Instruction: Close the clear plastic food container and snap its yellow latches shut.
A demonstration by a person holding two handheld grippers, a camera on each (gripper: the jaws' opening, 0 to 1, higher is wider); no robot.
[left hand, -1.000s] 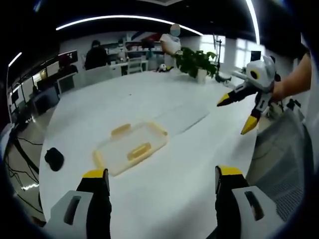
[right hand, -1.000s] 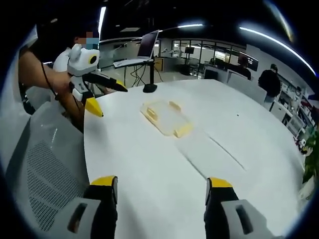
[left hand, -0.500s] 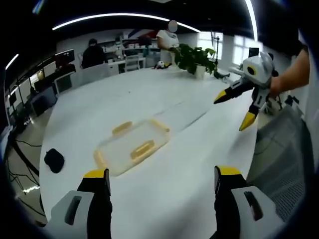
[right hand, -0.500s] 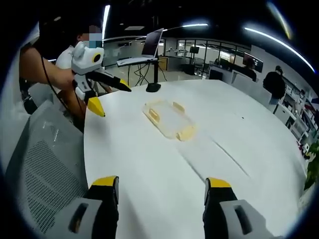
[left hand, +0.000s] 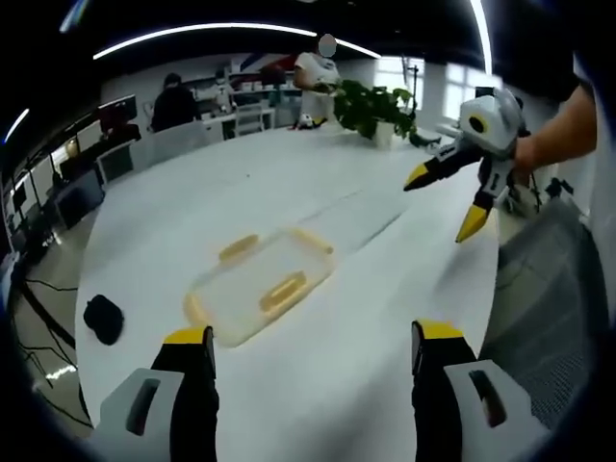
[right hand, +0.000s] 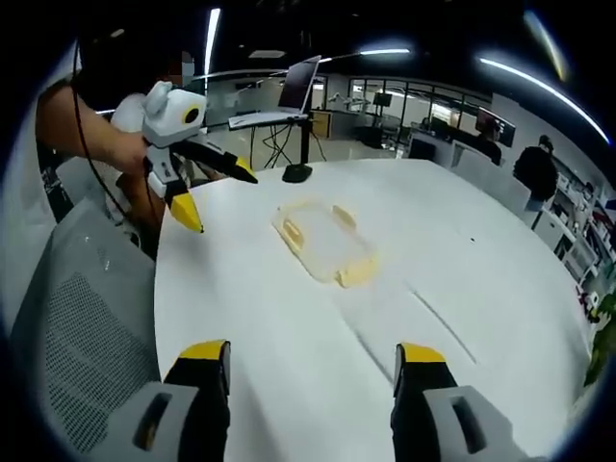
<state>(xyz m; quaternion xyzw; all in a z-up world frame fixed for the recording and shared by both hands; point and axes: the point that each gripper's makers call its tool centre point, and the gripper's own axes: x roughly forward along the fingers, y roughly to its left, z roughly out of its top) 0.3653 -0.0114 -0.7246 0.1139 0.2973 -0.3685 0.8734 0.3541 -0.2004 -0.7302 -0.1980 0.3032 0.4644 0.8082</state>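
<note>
Container (left hand: 260, 286) lies beyond spread fingers (left hand: 189, 339).

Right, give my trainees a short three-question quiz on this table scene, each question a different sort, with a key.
1. True or false: the left gripper is shut on the container.
2. Multiple choice: in the left gripper view, the small black object on the table lies A) inside the container, B) on the table apart from the container, C) between the right gripper's jaws.
3. Fill in: the container's latches are coloured ____.

Key: 1 false, both grippers are open and away from it. 2 B. 3 yellow.
</note>
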